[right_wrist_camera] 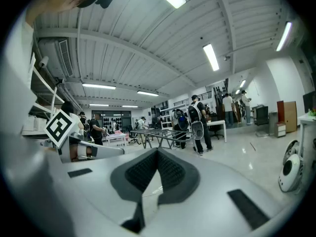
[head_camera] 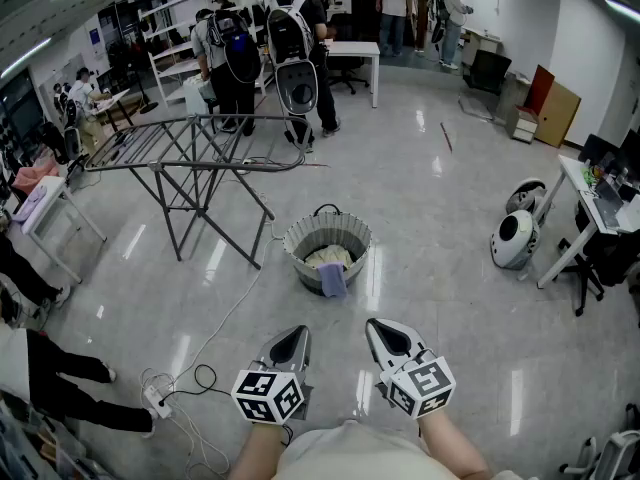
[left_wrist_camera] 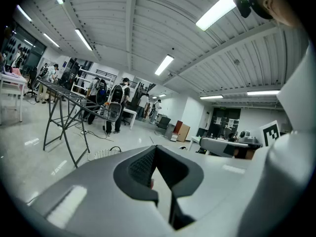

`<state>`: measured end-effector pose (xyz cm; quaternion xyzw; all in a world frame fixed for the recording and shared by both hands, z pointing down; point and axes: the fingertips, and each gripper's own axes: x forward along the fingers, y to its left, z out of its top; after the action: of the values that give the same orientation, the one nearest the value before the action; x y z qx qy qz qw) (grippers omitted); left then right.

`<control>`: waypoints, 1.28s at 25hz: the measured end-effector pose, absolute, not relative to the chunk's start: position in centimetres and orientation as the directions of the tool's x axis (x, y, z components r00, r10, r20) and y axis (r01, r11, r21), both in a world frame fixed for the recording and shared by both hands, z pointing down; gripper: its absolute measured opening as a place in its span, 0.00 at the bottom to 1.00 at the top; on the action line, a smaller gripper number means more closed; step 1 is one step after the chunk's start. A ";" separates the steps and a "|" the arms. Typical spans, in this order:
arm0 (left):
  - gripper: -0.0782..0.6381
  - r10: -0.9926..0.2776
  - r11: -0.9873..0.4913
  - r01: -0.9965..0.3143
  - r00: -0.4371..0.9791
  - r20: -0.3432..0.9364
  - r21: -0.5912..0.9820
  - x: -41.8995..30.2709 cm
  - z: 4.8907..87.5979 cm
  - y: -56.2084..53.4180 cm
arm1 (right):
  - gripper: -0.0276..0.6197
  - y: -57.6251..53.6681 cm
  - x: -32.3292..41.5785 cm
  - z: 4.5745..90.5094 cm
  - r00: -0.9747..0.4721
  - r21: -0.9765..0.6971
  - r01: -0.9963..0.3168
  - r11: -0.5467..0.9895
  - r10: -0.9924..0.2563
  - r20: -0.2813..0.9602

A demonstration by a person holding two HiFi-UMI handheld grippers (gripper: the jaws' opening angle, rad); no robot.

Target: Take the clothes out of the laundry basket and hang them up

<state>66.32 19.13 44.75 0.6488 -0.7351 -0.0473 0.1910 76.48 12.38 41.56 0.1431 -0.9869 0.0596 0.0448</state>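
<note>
Nearest the person, the left claw [head_camera: 296, 334] and the right claw [head_camera: 380, 328] are held side by side low over the floor [head_camera: 450, 268], both pointing roughly level toward the room. Each gripper view shows its jaws pressed together with nothing between them, so both claws are empty. A little to the left lies a loose cable [head_camera: 200, 378] on the floor. Straight ahead and well apart from the claws stands the laundry basket [head_camera: 300, 240], round and pale grey, with a pale garment [head_camera: 330, 257] bundled inside and a purple cloth [head_camera: 333, 280] draped over its near rim. Beyond it and to the left is the drying rack [head_camera: 190, 153], unfolded, its bars bare with nothing hanging on them. Farther back several people [head_camera: 300, 38] stand with their backs turned. By this look the task has not really started: all the clothes that can be seen sit in the basket, and every piece is yet to be lifted out and hung.
</note>
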 end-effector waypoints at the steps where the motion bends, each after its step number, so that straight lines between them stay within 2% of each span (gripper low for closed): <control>1: 0.12 -0.972 0.151 -0.938 -0.084 0.217 0.313 66.7 44.7 19.2 | 0.04 12.4 76.8 41.5 -0.954 -0.105 -0.291 0.951 -0.280 0.104; 19: 0.13 -0.968 0.190 -0.944 -0.134 0.214 0.270 68.1 44.3 20.9 | 0.04 13.1 78.4 42.2 -0.954 -0.106 -0.284 0.953 -0.270 0.128; 21: 0.23 -0.968 0.191 -0.938 -0.132 0.213 0.288 67.8 44.6 20.8 | 0.05 12.7 78.1 42.6 -0.952 -0.106 -0.289 0.951 -0.274 0.135; 23: 0.26 -0.967 0.196 -0.939 -0.138 0.213 0.284 67.2 44.9 20.6 | 0.18 12.3 77.7 42.9 -0.954 -0.119 -0.282 0.952 -0.265 0.138; 26: 0.33 -0.968 0.192 -0.940 -0.134 0.212 0.284 66.1 45.5 19.8 | 0.23 11.4 76.6 43.4 -0.958 -0.132 -0.270 0.954 -0.252 0.140; 32: 0.43 -0.967 0.184 -0.940 -0.120 0.226 0.287 63.0 46.8 16.8 | 0.41 8.1 73.3 44.6 -0.961 -0.154 -0.251 0.956 -0.227 0.159</control>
<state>62.97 16.76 46.80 0.6379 -0.7474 -0.0363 0.1822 73.32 8.10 44.60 0.1213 -0.9864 0.0864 0.0699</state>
